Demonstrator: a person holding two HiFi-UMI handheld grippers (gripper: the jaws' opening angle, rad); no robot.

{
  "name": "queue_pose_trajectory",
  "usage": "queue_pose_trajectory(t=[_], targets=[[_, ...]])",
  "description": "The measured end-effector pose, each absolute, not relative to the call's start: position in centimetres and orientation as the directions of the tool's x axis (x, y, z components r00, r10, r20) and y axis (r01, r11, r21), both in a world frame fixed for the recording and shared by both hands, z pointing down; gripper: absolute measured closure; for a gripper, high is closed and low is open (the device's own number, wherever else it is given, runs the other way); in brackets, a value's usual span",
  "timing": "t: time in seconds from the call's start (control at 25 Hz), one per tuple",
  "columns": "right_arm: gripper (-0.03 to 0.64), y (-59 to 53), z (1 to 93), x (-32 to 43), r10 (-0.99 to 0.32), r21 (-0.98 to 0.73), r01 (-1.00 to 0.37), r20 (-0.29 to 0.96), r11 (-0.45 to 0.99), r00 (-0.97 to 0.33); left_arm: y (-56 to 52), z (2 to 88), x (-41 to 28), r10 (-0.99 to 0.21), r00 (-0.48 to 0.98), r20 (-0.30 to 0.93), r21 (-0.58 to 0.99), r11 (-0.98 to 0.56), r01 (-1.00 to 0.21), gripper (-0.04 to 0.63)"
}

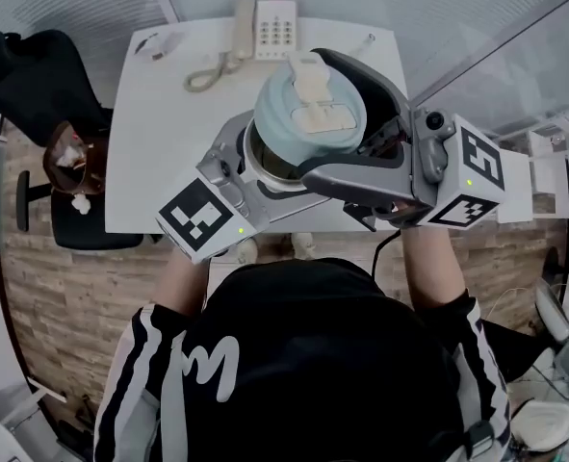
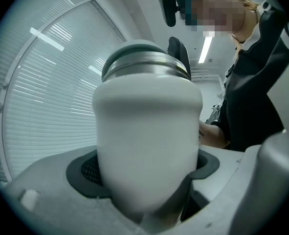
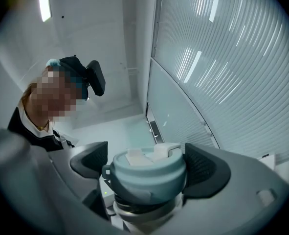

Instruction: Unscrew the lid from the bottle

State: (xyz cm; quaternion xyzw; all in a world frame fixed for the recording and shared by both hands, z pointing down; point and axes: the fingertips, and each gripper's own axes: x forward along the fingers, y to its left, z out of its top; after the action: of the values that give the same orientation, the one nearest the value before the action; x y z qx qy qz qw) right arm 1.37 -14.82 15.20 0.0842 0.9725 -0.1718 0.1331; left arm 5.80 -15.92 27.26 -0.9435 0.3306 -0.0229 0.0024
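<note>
Seen from above, a black office chair point(image 1: 36, 85) stands at the far left on wood-look flooring, with a brown bundle point(image 1: 72, 159) resting on it. To its right is a white table point(image 1: 149, 162), with a cream corded telephone point(image 1: 274, 27) at its far edge.

In front of the person's chest and above the table's near edge, two handheld grippers meet around one bottle. The left gripper point(image 2: 145, 182), with its black-and-white marker cube point(image 1: 202, 216) at the lower left, is clenched on the bottle point(image 2: 146, 131). In the left gripper view its grey jaws and dark pads point(image 2: 88, 173) press against both sides of the white, rounded body. The bottle stands up out of the jaws, with a steel collar point(image 2: 146, 68) near its top.

Right of that, the pale blue lid point(image 1: 308, 114), with white flip parts on top, caps the bottle. In the head view part of the steel rim point(image 1: 265, 159) shows at the lid's lower left. In the right gripper view a dark gap with thread ridges lies between lid and collar, and it is unclear whether the lid is free.

The right gripper point(image 3: 149, 166) is clamped on the lid, one dark pad point(image 3: 206, 170) on each side, and its marker cube point(image 1: 469, 176) is at the far right
</note>
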Motion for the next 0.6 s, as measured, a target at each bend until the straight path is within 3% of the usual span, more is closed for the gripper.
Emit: queue_pose_trajectory(t=[0.24, 0.44, 0.6], targets=[[0.132, -15.3, 16.7, 1.6, 0.103, -0.325, 0.195, -0.277, 0.925, -0.955, -16.6, 27.8, 5.7, -0.65, 0.757, 0.067, -0.009, -0.759, -0.651, 0.146], [0.149, -17.7, 17.8, 2.0, -0.018, -0.328, 0.072, -0.264, 0.942, -0.964, -17.6, 28.4, 4.8, -0.68, 0.729, 0.077, 0.03, -0.729, -0.684, 0.146], [0.179, -18.7, 18.2, 1.1, -0.045, -0.32, 0.04, -0.254, 0.947, -0.966, -18.6, 29.0, 3.4, -0.69, 0.72, 0.075, 0.055, -0.718, -0.694, 0.146]])
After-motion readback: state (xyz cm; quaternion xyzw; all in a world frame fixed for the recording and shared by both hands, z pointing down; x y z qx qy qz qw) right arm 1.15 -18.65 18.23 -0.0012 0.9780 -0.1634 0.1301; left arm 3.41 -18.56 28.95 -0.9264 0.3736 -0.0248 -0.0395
